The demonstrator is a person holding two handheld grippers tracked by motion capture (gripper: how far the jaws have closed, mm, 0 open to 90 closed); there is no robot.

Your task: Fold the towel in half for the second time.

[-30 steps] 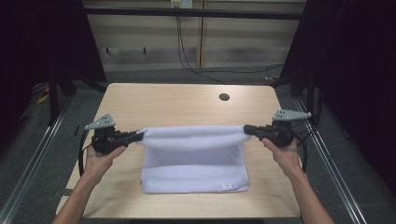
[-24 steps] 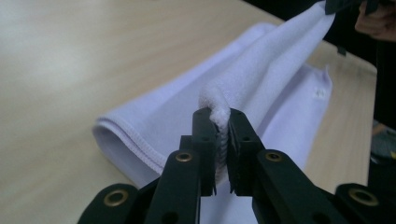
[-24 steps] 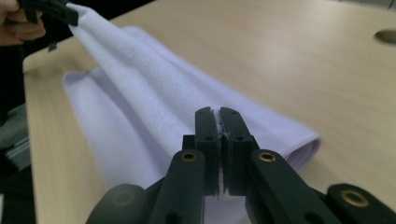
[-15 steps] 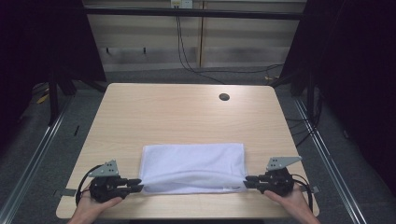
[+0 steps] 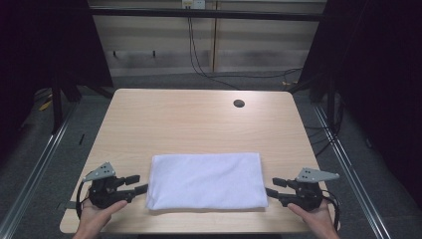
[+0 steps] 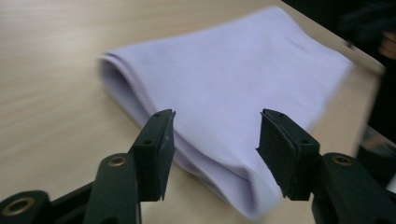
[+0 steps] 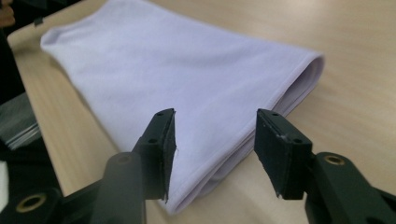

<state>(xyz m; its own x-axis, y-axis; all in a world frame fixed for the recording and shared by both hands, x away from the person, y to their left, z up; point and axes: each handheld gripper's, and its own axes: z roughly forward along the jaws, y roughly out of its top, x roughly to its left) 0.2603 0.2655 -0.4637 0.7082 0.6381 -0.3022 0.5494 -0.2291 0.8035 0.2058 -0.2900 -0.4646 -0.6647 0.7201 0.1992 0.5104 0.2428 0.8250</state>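
Looking down on a pale wood tabletop (image 5: 199, 124), you see rounded corners and a small dark round hole (image 5: 239, 103) near the far right. Grey floor lies around it, with metal rails along both sides. Behind the far edge, a light panelled wall with black cables hanging down it and trailing on the floor. Dark to either side of the room.

Cloth (image 5: 206, 180), white, folded to a flat rectangle, lies on the near half of the tabletop, long side across, layers stacked. Folded edges show at both short ends in the gripper views.

Your left tongs (image 5: 139, 184) sit low at the cloth's left near corner, jaws wide and having just been opening. In the left gripper view the corner of the cloth (image 6: 224, 93) lies ahead between the two jaws, pads clear of it.

Your right tongs (image 5: 271, 187) sit just beside the cloth's right near corner, jaws likewise wide and having just been opening. In the right gripper view the cloth (image 7: 187, 79) corner lies between the jaws, not pinched.

Both your hands come in at the near edge, well apart, one at each end of the cloth.
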